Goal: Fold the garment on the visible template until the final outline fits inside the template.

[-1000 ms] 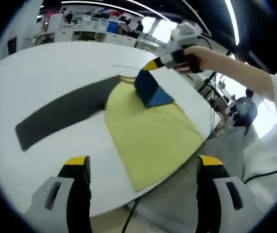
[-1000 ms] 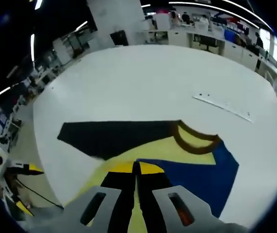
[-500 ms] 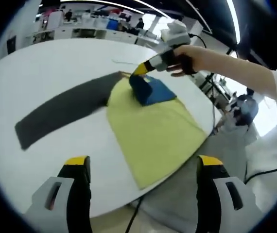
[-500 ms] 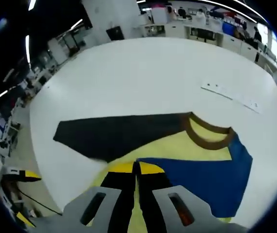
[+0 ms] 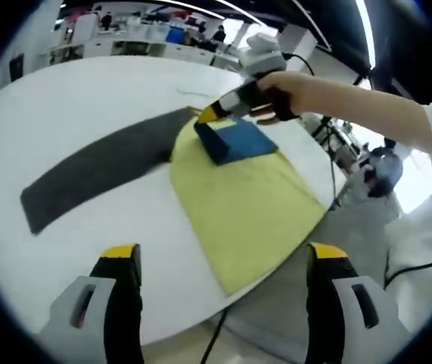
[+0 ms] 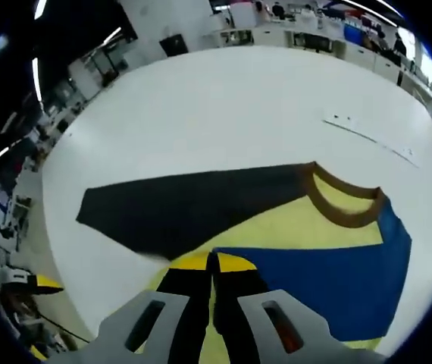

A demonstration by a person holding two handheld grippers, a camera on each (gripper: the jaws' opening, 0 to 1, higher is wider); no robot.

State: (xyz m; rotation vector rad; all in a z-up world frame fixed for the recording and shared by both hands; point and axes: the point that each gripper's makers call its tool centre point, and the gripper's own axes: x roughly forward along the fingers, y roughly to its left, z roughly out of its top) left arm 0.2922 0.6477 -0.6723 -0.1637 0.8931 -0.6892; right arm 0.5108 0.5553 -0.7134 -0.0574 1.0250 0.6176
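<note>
Right gripper view: right gripper pinches soft blue sleeve over yellow shirt; left gripper gapes.

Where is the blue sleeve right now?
In the left gripper view the blue sleeve lies folded across the yellow body, near the collar, pinched by the right gripper.

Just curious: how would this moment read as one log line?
right gripper: shut on blue sleeve, folded over yellow shirt | left gripper: open, idle | dark sleeve: unfolded
</note>
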